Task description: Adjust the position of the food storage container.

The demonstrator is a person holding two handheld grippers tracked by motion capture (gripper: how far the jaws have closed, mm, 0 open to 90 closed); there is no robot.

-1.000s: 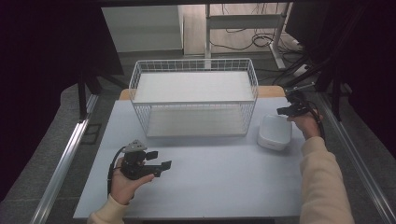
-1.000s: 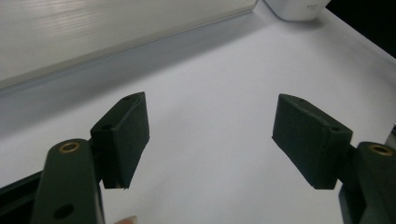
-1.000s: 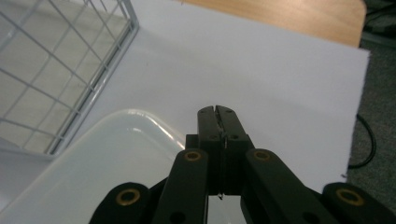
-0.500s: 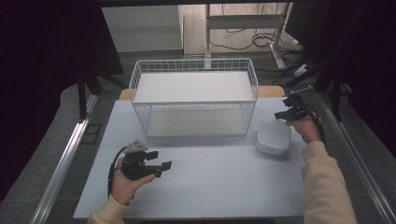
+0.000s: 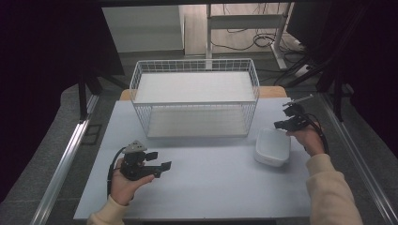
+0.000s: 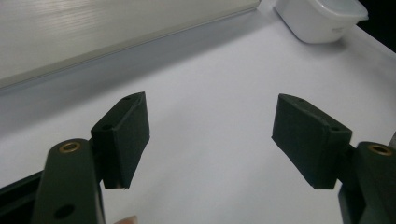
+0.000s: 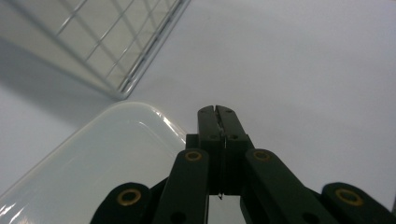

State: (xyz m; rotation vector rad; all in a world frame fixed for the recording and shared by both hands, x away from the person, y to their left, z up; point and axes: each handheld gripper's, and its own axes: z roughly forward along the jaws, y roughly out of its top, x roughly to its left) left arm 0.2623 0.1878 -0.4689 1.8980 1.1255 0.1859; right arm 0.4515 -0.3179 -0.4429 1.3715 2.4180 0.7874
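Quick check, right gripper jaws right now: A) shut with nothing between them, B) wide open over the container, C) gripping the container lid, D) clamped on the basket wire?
A: in the right gripper view the right gripper has its jaws pressed flat together with nothing between them, above the table beside the white container and clear of the wire basket.

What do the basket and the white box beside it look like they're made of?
Basket: thin metal wire with a white coating, by the look of it; an open grid of slim rods shows in the right gripper view. Box: probably plastic, white and slightly translucent, with a glossy lid; highlights run along its rounded rim.
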